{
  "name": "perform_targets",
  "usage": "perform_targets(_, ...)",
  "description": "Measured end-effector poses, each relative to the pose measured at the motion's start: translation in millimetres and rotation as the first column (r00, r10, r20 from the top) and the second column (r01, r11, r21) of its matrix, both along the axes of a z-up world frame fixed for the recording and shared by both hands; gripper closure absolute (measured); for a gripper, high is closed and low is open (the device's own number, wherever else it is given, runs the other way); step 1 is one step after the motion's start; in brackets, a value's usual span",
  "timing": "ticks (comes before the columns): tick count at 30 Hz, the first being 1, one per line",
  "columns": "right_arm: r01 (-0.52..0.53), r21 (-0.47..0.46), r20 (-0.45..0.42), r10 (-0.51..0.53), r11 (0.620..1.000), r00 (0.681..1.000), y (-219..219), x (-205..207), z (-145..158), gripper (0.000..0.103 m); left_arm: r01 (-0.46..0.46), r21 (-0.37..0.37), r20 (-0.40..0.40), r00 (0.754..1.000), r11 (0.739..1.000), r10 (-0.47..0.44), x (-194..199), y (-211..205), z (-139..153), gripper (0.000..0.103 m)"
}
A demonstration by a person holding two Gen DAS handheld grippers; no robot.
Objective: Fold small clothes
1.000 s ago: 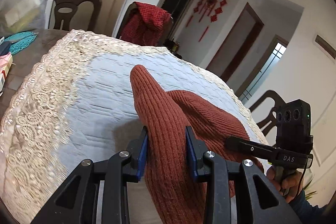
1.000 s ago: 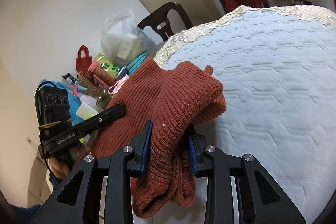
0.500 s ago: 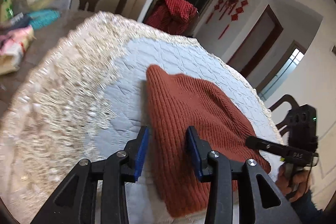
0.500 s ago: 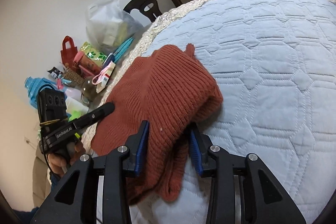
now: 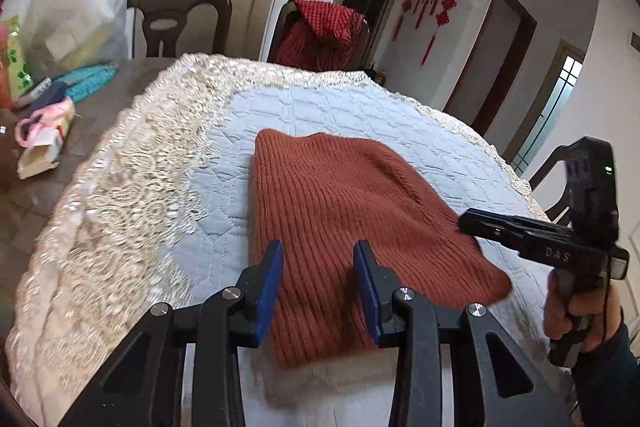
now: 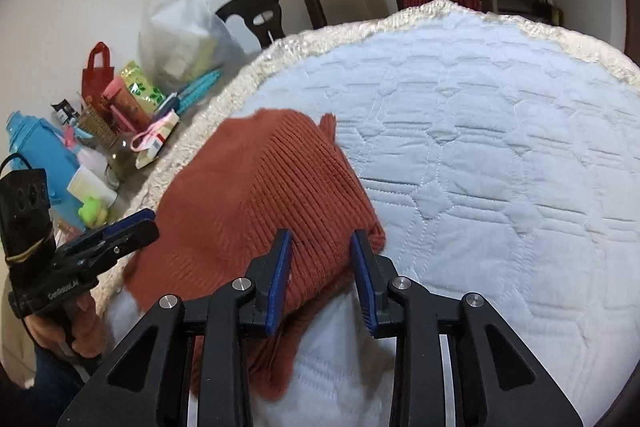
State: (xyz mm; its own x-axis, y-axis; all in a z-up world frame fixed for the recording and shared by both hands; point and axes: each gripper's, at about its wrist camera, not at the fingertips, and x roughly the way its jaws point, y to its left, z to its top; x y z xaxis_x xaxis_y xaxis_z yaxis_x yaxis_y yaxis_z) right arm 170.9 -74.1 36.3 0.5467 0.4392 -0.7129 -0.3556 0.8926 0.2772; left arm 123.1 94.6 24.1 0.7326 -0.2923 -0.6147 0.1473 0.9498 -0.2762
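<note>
A rust-red ribbed knit garment (image 5: 344,211) lies folded flat on the pale blue quilted table cover (image 5: 320,107). It also shows in the right wrist view (image 6: 256,195). My left gripper (image 5: 318,287) is open, its blue pads above the garment's near edge, holding nothing. My right gripper (image 6: 322,279) is open over the garment's near right corner, with cloth between the pads but not pinched. The right gripper shows in the left wrist view (image 5: 476,221) at the garment's right edge. The left gripper shows in the right wrist view (image 6: 140,223) at its left edge.
A cream lace border (image 5: 132,187) rims the cover. Clutter sits on the left of the table: a white plastic bag (image 6: 180,35), a blue bottle (image 6: 40,155), packets (image 6: 136,95). Dark chairs (image 5: 176,19) stand behind, one draped with red checked cloth (image 5: 320,31).
Both grippers let go of the garment and opened wider. The lifted cloth dropped and now lies flat. Both grippers pulled back toward the near edge.
</note>
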Motion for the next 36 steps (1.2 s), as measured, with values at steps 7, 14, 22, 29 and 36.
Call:
perform_targets(7, -0.137, -0.079, 0.064, 0.142, 0.987, 0.988, 23.9, -62.2, 8.6, 0.081, 0.002, 0.086, -0.018, 1.0, 0.996, 0.0, -24.7, -23.0, -12.3, 0.064)
perform_targets(14, -0.117, -0.124, 0.032, 0.122, 0.985, 0.992, 25.2, -55.6, -9.4, 0.083, -0.03, 0.131, -0.045, 0.998, 0.991, 0.037, -23.2, -28.9, -17.1, 0.064)
perform_targets(22, -0.116, -0.146, 0.032, 0.122, 0.982, 0.992, 17.9, -89.1, -2.1, 0.083, -0.091, 0.187, -0.053, 0.993, 0.978, 0.103, -55.1, -35.6, -12.8, 0.051)
perform_targets(29, -0.084, -0.218, 0.034, 0.093, 0.972, 0.995, 15.9, -112.5, -9.8, 0.06, -0.121, 0.205, -0.069, 0.988, 0.971, 0.137, -71.7, -39.7, -20.0, 0.042)
perform_targets(36, -0.064, -0.26, 0.02, 0.072, 0.963, 0.997, 14.5, -115.8, -25.1, 0.06, -0.115, 0.244, -0.106, 0.984, 0.963, 0.144, -74.1, -45.6, -35.4, 0.041)
